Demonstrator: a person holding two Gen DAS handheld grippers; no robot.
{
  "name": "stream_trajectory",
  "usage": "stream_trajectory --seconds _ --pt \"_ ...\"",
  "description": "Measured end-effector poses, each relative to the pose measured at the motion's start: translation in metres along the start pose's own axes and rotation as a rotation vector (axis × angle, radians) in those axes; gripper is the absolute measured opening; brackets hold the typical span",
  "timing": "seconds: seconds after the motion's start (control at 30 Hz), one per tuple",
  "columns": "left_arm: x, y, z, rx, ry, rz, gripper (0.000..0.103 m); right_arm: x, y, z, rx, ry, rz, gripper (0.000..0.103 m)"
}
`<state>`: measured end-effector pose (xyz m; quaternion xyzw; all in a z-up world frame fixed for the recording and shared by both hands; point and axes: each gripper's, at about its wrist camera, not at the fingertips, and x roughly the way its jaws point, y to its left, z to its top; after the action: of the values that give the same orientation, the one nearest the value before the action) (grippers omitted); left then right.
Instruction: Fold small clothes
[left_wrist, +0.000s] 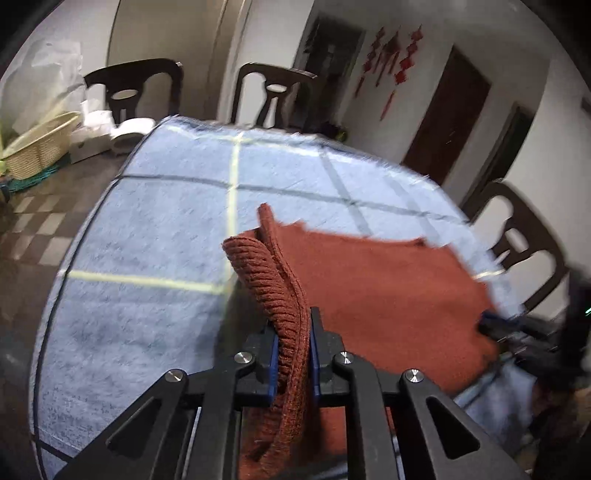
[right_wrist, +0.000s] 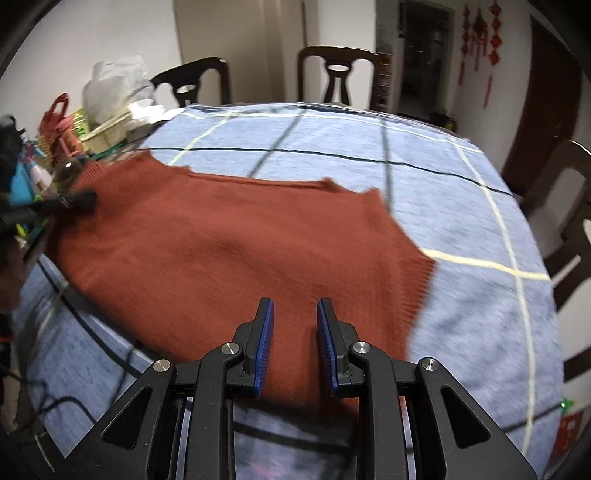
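A rust-red knitted sweater (right_wrist: 229, 243) lies spread on the blue checked tablecloth (right_wrist: 369, 133). In the left wrist view my left gripper (left_wrist: 293, 317) is shut on the sweater's ribbed edge (left_wrist: 266, 273), which stands up bunched between the blue pads. The rest of the sweater (left_wrist: 388, 288) stretches off to the right. My right gripper (right_wrist: 295, 306) hangs open just above the near edge of the sweater with nothing between its fingers. The left gripper (right_wrist: 79, 199) also shows at the sweater's left edge in the right wrist view. The right gripper (left_wrist: 491, 325) appears blurred at the sweater's far right corner.
Dark wooden chairs (right_wrist: 336, 74) (left_wrist: 517, 236) stand around the table. A woven basket (left_wrist: 40, 144) and white bags sit off the table's left side. Bottles, a red bag (right_wrist: 55, 118) and other clutter crowd the left edge. A black cable (right_wrist: 74, 398) trails over the near left of the cloth.
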<state>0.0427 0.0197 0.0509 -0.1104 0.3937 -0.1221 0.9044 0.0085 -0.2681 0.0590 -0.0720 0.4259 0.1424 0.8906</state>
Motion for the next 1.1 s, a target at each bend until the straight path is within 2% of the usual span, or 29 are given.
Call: stream_trajectory --seconds 0.2,0.37,0.47,0.67,0.73,0.77,0.83,0.9,0.97,1.0,1.03,1.1 --pt "-0.012 -0.047 0.033 0.012 -0.023 -0.157 0.014 -0.023 -0.028 -0.011 0.089 -0.045 -0.004 0.025" --pt "0.009 -0.104 0.047 0.081 0.007 -0.242 0.014 -0.040 -0.040 -0.020 0.133 -0.075 0.013 0.025" --pt "0.041 -0.129 0.041 0.108 0.068 -0.266 0.014 -0.042 -0.046 -0.025 0.157 -0.073 0.029 0.025" --pt "0.094 -0.156 0.011 0.146 0.203 -0.292 0.016 -0.046 -0.056 -0.027 0.217 -0.083 0.076 0.025" --pt "0.092 -0.158 0.008 0.142 0.213 -0.327 0.019 -0.048 -0.058 -0.024 0.239 -0.097 0.104 0.029" --pt "0.085 -0.158 0.010 0.141 0.205 -0.348 0.024 -0.049 -0.059 -0.023 0.251 -0.104 0.122 0.029" --pt "0.065 -0.156 0.015 0.152 0.169 -0.400 0.024 -0.050 -0.058 -0.017 0.277 -0.115 0.172 0.029" --pt "0.042 -0.150 0.019 0.178 0.107 -0.397 0.025 -0.047 -0.057 -0.009 0.308 -0.122 0.242 0.029" --pt "0.025 -0.135 0.023 0.186 0.051 -0.364 0.026 -0.038 -0.053 -0.001 0.342 -0.109 0.329 0.033" --pt "0.019 -0.128 0.024 0.189 0.029 -0.325 0.026 -0.029 -0.050 0.004 0.358 -0.089 0.374 0.043" --pt "0.016 -0.121 0.022 0.198 0.008 -0.277 0.026 -0.022 -0.047 0.007 0.368 -0.078 0.397 0.047" --pt "0.016 -0.109 0.017 0.210 -0.001 -0.218 0.026 -0.005 -0.043 0.012 0.383 -0.038 0.413 0.047"
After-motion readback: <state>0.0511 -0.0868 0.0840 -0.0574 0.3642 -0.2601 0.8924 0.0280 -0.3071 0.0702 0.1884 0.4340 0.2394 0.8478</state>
